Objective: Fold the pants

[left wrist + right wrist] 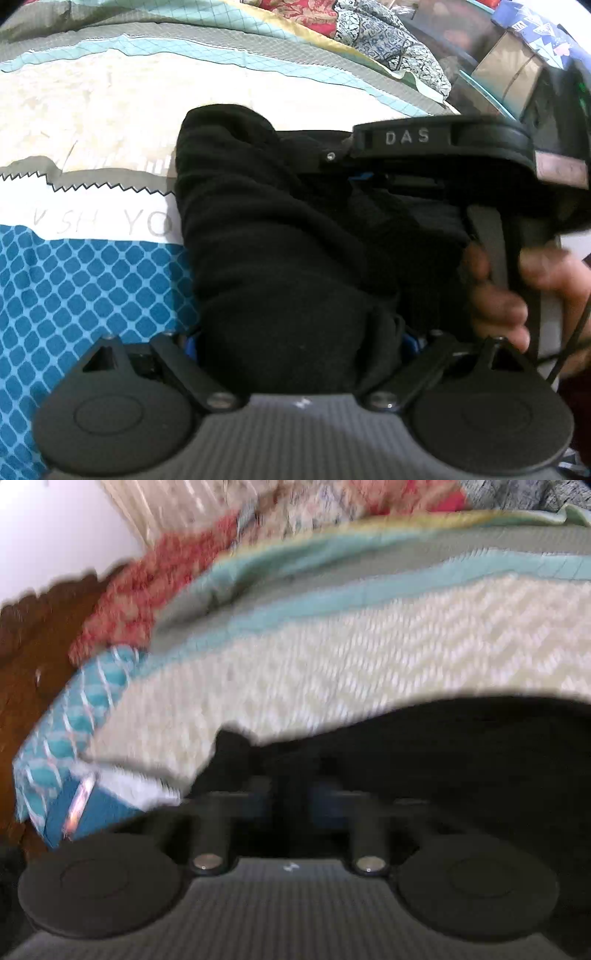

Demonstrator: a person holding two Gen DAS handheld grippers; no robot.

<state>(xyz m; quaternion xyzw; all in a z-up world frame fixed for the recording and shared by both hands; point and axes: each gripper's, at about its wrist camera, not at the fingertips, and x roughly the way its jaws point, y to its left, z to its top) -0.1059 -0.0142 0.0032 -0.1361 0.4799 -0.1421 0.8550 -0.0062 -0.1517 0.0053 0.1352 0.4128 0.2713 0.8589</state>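
Note:
The black pants (273,236) lie bunched on the patterned bedspread (92,110). My left gripper (299,343) has a thick wad of the black cloth between its fingers, which stand fairly wide around it. In the left wrist view the right gripper's black body, marked DAS (406,138), is pressed into the pants from the right, held by a hand (517,291). In the blurred right wrist view the right gripper (291,794) is closed on a fold of the black pants (461,760).
The bedspread has cream, teal, grey and blue bands (332,657). Piled patterned fabrics (388,33) and boxes (517,74) lie at the far right. A red floral cloth (147,602) and brown wood (33,657) sit at the left bed edge.

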